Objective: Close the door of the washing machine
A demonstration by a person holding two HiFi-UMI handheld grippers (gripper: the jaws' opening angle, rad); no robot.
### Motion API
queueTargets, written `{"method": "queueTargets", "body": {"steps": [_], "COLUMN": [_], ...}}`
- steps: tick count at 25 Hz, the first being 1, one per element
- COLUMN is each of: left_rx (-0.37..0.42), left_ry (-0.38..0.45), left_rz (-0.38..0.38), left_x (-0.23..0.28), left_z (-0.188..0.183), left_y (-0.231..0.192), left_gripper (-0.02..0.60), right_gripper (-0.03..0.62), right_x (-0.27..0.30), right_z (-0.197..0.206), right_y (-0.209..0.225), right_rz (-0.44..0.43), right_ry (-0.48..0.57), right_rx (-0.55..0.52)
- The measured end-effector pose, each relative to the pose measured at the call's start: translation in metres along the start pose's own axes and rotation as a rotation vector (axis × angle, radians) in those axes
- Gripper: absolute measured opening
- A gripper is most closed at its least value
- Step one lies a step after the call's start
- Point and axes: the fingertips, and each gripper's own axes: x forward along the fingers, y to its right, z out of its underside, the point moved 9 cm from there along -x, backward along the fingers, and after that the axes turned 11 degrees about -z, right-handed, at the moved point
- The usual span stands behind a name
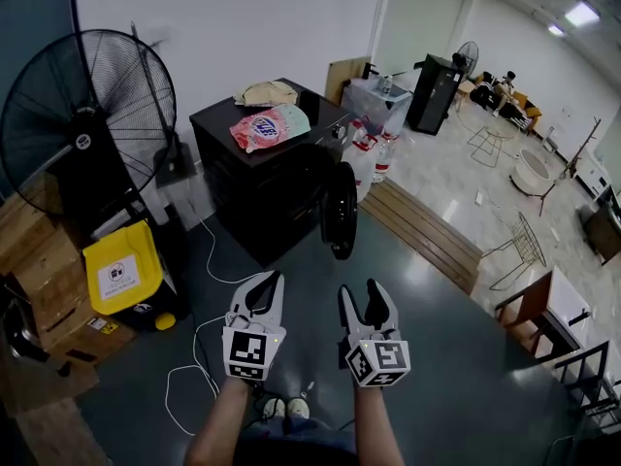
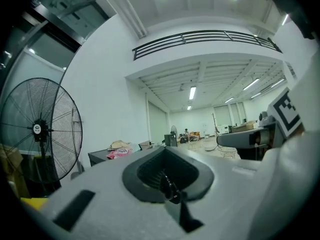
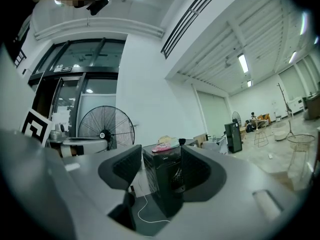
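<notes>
A black washing machine [image 1: 262, 197] stands on the dark floor ahead of me, and its round door [image 1: 340, 210] hangs open toward the right. On its top lie a pink bag [image 1: 264, 127] and a folded cloth. Both grippers hover side by side well short of the machine, touching nothing. My left gripper [image 1: 264, 284] is shut, its pads meeting with nothing between them [image 2: 167, 176]. To its right, my right gripper [image 1: 363, 297] is open and empty. Along its jaws in the right gripper view [image 3: 160, 171] I see the washing machine [image 3: 161, 186] and its door [image 3: 178, 178] far off.
A large black floor fan [image 1: 87, 115] stands at the left with a yellow bin [image 1: 121, 272] and cardboard boxes [image 1: 44, 260] below it. A white cable [image 1: 194, 377] loops on the floor. Water bottles [image 1: 374, 158], a wooden step [image 1: 427, 231] and wire chairs [image 1: 519, 250] lie right.
</notes>
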Motion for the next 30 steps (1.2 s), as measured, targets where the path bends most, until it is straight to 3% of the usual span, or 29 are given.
{"method": "queueTargets", "body": {"steps": [10, 16, 22, 30], "left_rx": [-0.001, -0.013, -0.013, 0.005], "left_ry": [0.012, -0.011, -0.027, -0.056], "left_rz": [0.011, 0.018, 0.027, -0.014], "left_x": [0.009, 0.034, 0.101, 0.241], "left_z": [0.006, 0.021, 0.037, 0.056], "left_y": [-0.023, -0.036, -0.045, -0.057], "left_gripper": [0.008, 0.008, 0.008, 0.008], "right_gripper": [0.238, 0.238, 0.238, 0.238], "right_x": [0.015, 0.032, 0.080, 0.189], "right_z": [0.010, 0.023, 0.038, 0.046], "right_y": [-0.002, 0.021, 0.071, 0.184], "right_rz": [0.026, 0.066, 0.072, 0.045], "right_ry": [-0.003, -0.020, -0.041, -0.056], "right_rx": [-0.003, 0.024, 0.037, 0.002]}}
